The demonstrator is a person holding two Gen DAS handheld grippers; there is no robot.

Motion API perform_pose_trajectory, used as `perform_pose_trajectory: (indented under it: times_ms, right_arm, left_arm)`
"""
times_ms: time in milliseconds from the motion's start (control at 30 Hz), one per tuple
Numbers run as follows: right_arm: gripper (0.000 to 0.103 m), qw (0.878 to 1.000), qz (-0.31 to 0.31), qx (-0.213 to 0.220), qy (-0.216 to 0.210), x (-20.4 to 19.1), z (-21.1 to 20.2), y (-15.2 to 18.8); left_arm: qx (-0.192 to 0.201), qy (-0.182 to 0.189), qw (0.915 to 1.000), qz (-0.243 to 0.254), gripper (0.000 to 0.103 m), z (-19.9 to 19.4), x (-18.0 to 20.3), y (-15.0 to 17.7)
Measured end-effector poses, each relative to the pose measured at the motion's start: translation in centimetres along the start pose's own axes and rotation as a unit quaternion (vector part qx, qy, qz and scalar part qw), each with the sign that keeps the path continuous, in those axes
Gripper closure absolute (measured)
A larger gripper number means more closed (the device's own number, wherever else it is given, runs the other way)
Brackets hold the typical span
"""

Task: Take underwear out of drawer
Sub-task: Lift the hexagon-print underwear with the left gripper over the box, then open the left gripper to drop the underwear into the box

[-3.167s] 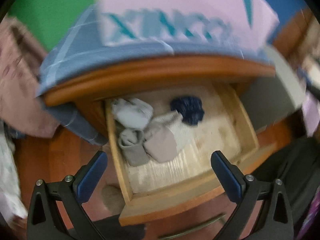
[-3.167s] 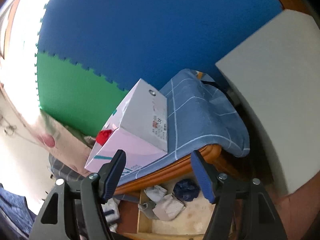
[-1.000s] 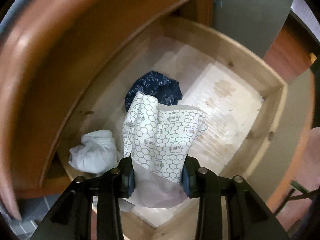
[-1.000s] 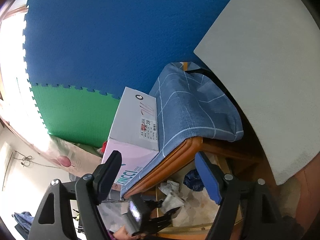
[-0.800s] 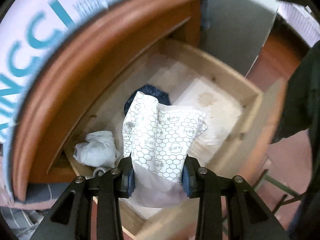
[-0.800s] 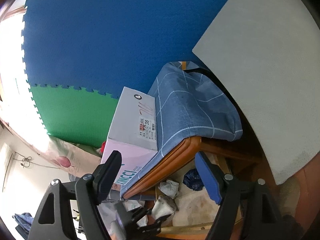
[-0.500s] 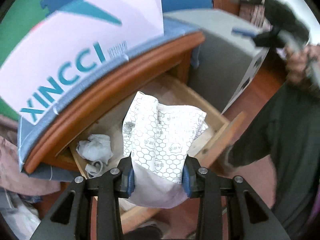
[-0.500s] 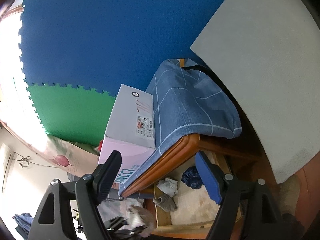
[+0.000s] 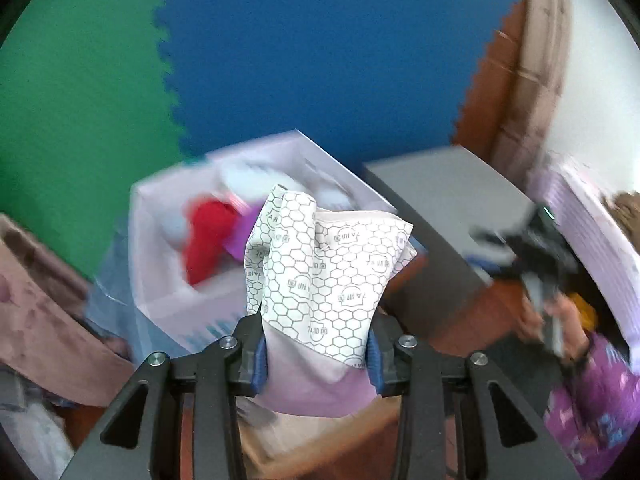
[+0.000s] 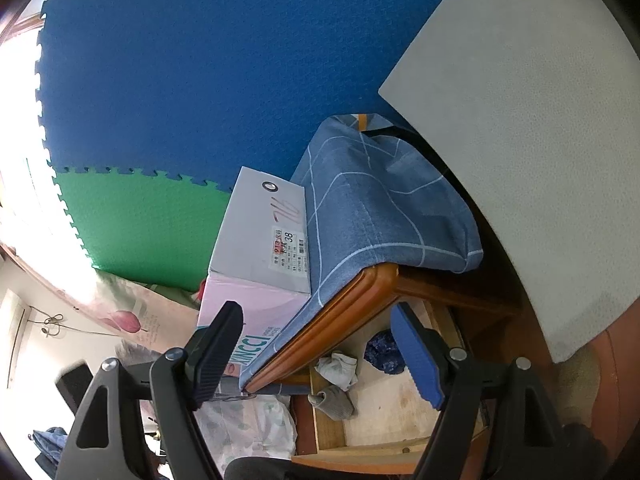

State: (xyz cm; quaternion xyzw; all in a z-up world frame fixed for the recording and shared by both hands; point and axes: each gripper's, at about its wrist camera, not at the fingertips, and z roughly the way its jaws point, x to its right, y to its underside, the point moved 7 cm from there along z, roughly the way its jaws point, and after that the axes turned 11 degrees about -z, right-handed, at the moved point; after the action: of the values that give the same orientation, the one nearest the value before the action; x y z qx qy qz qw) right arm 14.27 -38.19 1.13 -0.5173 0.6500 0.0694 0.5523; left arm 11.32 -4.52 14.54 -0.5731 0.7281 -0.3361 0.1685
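Our left gripper (image 9: 316,354) clenches the honeycomb-print underwear (image 9: 326,264) above the pink box (image 9: 160,248); our right gripper (image 10: 320,354) hangs released over the drawer (image 10: 344,440).

left wrist view faces the wall over the pink box (image 9: 256,240) at 12 o'clock, close; right wrist view, farther back, shares that box (image 10: 260,264).

We see white hexagon-print underwear (image 9: 320,272) with a pale pink band, bunched upright, lifted clear, wooden drawer (image 10: 384,412) pulled open, holding crumpled clothes
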Motion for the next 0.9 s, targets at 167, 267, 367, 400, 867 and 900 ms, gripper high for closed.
perform_pose_trajectory:
  times_ms: [167,267,367,400,867,900]
  right_arm:
    - [0.024,1.0,0.006,0.002,-0.006,0.2,-0.2,0.0]
    - [0.024,1.0,0.006,0.001,-0.009,0.2,-0.2,0.0]
    - [0.024,1.0,0.007,0.0,-0.011,0.2,-0.3,-0.1]
    - [0.024,1.0,0.008,0.0,-0.012,0.2,-0.3,-0.1]
    - [0.024,1.0,-0.001,-0.014,-0.01,-0.2,0.3,0.1]
    - [0.024,1.0,-0.002,-0.015,-0.009,-0.2,0.3,0.1]
  left_arm:
    - [0.005,-0.065,0.9969,-0.044,0.067,2.7,-4.7,-6.1]
    - [-0.019,-0.079,0.9933,-0.083,0.067,5.7,-7.2,-7.3]
    - [-0.038,-0.097,0.9896,-0.1,0.067,8.1,-8.9,-6.9]
    - [-0.042,-0.103,0.9886,-0.102,0.067,8.8,-9.3,-6.7]
    - [-0.064,-0.134,0.9856,-0.081,0.052,13.7,-10.4,-3.9]
    - [-0.062,-0.135,0.9859,-0.077,0.05,13.8,-10.3,-3.7]
